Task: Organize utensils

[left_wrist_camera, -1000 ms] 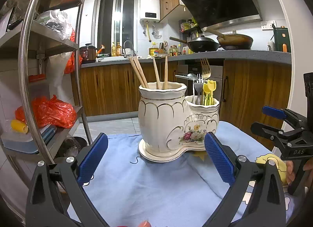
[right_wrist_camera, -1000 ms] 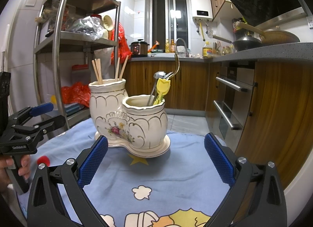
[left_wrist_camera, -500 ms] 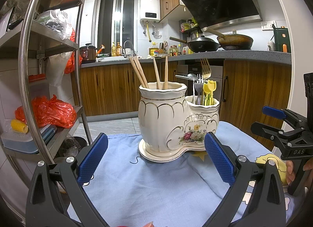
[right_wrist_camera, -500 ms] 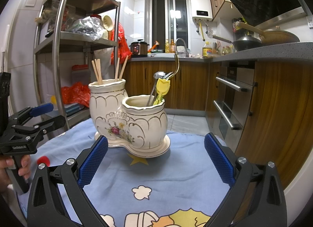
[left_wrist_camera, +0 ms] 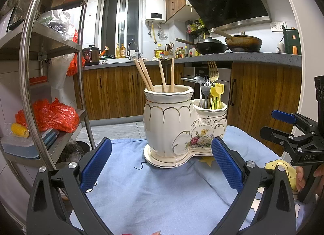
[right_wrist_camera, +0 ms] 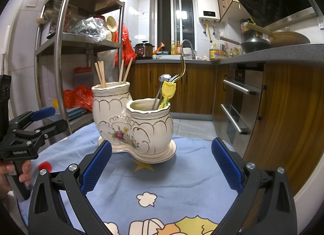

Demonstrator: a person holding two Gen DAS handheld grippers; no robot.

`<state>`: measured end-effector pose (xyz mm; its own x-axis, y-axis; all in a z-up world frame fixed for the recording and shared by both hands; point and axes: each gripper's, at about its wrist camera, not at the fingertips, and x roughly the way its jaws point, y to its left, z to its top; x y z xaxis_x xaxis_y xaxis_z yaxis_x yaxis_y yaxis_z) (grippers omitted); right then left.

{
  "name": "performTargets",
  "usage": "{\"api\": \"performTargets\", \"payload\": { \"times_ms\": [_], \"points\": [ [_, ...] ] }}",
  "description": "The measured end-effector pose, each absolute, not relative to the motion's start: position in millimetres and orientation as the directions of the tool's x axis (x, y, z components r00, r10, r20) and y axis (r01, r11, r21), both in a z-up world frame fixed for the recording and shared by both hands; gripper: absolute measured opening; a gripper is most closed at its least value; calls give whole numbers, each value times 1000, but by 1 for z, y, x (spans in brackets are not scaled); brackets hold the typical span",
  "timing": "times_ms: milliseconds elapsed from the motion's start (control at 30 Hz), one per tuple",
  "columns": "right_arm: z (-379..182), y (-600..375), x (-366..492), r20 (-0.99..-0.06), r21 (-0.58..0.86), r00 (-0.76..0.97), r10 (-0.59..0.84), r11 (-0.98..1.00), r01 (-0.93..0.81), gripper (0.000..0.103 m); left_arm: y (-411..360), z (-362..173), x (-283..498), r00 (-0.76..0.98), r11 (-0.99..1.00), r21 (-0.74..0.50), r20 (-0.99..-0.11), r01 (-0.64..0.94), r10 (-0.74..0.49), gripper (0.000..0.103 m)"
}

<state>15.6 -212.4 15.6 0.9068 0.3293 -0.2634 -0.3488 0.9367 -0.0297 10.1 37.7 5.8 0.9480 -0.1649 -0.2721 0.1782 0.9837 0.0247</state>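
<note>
Blue ribbed pads are seen on both grippers, each spread wide with nothing between the pads. The left gripper (left_wrist_camera: 161, 166) is held low over a pale blue tablecloth (left_wrist_camera: 158, 190) printed with stars and clouds, and the right gripper (right_wrist_camera: 161, 166) is held the same way beside it, its handle gripped by a hand (left_wrist_camera: 305, 176) at the right edge of the left view.

Just beyond the fingertips, a cream ceramic utensil holder (left_wrist_camera: 182, 127) with gold trim and a painted flower spray is set upright on the cloth. It is made of two joined compartments. Four wooden chopsticks (left_wrist_camera: 160, 75) are stood in the taller compartment. In the shorter one, a steel spoon (right_wrist_camera: 163, 81), forks (left_wrist_camera: 210, 77) and yellow tulip-topped picks (right_wrist_camera: 168, 93) are gathered.

Further back, a metal shelving rack (right_wrist_camera: 60, 52) with red plastic bags is placed on the left, and wooden kitchen cabinets (right_wrist_camera: 198, 87) and a grey counter with woks (left_wrist_camera: 226, 44) are seen behind.
</note>
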Motion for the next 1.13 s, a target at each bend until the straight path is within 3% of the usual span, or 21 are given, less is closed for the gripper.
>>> {"api": "performTargets", "payload": {
  "times_ms": [1133],
  "points": [
    [15, -212, 16, -263, -29, 907, 329, 937, -348, 98, 41, 2, 12, 950, 987, 23, -278, 158, -145, 97]
  ]
}}
